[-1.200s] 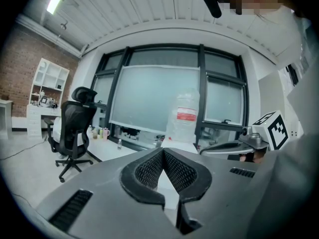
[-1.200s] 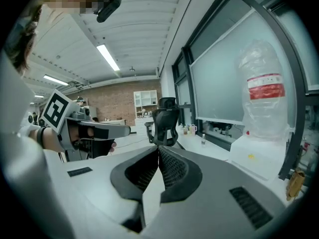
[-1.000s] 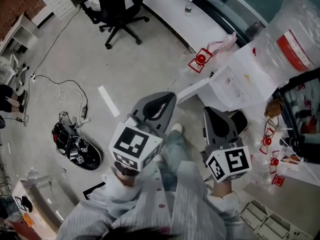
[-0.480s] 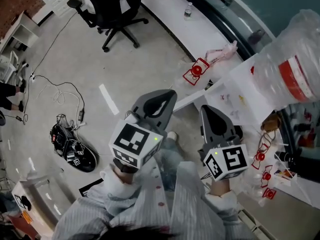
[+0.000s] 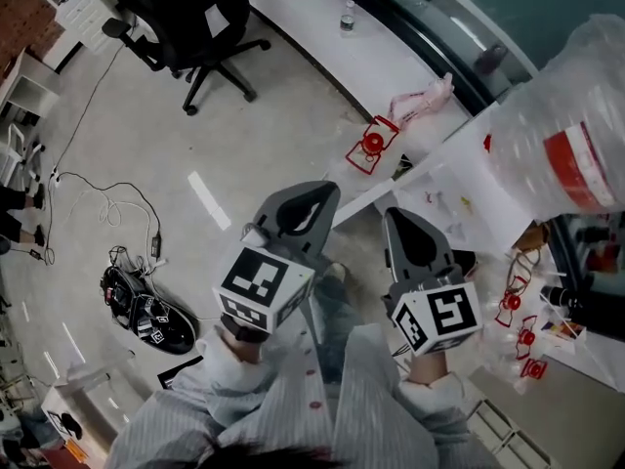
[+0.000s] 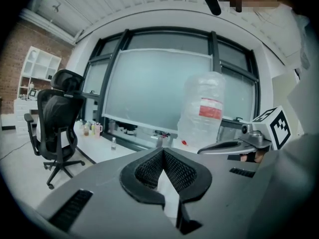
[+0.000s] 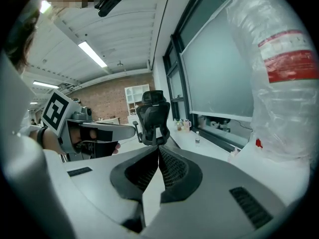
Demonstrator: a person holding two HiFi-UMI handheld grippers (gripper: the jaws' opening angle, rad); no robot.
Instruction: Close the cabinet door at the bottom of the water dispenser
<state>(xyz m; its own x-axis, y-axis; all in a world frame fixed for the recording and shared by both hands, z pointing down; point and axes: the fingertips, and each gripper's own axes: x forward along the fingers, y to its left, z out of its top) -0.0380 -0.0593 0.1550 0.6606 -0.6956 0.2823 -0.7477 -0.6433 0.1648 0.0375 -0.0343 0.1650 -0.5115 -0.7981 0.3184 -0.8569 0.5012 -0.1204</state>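
Left gripper point(image 5: 327, 193) and right gripper point(image 5: 393, 215) are hovering side by side near the water dispenser point(image 5: 459, 179). Both are holding their jaws fully closed, gripping nothing.

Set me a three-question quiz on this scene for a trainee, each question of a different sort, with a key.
1. True or false: the left claw is gripping the big water bottle.
2. What colour is the label on that bottle? A blue, B red, C green.
3. Look at the right claw: do its jaws stand apart or together?

Key: 1 false, the left claw is shut with nothing in it, well short of the bottle; 2 B; 3 together, with nothing between them.
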